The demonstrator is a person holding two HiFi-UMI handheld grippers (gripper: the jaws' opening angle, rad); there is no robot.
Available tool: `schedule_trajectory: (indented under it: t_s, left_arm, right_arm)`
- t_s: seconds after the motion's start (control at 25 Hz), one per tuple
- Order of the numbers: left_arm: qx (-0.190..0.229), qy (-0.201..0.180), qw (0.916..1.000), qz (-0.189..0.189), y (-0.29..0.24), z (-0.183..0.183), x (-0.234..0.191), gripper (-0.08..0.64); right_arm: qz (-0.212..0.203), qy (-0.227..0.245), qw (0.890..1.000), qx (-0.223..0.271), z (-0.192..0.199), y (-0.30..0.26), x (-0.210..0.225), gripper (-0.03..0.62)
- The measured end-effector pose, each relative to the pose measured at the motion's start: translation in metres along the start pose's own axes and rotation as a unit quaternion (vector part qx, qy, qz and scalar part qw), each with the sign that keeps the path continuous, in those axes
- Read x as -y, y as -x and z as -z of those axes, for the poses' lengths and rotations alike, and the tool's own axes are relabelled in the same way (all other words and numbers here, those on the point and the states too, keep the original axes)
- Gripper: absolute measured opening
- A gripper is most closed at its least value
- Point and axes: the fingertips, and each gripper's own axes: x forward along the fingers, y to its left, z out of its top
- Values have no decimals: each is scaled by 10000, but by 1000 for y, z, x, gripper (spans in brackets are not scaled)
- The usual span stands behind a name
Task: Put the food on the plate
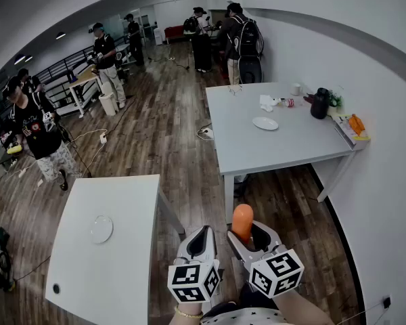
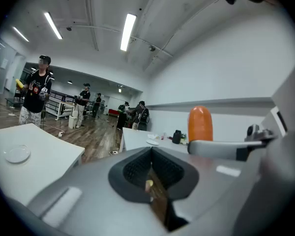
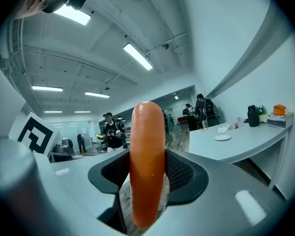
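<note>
An orange sausage (image 1: 242, 222) stands upright between the jaws of my right gripper (image 1: 249, 235), which is shut on it; in the right gripper view the sausage (image 3: 147, 166) fills the middle between the black pads (image 3: 184, 173). My left gripper (image 1: 203, 235) hangs just to its left over the wooden floor, jaws together and holding nothing (image 2: 151, 168). A small clear plate (image 1: 101, 229) lies on the white table (image 1: 122, 276) at lower left. A white plate (image 1: 265, 123) lies on the farther grey table (image 1: 284, 151).
The far table also carries a black jug (image 1: 319, 103), crumpled paper (image 1: 267, 102), a cup (image 1: 296, 89) and an orange object (image 1: 356, 124) near the wall. Several people stand about the back of the room (image 1: 107, 59), one at the left (image 1: 37, 131). Wooden floor lies between the tables.
</note>
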Motion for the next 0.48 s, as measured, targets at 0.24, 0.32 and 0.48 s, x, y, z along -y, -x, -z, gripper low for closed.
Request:
schedule_trajectory:
  t_s: [0.24, 0.32, 0.48]
  left_arm:
    - [-52, -16, 10000, -9, -36, 1, 5, 8]
    - [-58, -13, 10000, 8, -56, 1, 8, 8]
    - [-3, -107, 9999, -9, -104, -9, 15, 8]
  right_arm:
    - [100, -87, 9999, -17, -2, -17, 37, 215]
    - [130, -107, 9999, -14, -4, -24, 55, 215]
    - [114, -80, 9999, 21, -15, -49, 97, 215]
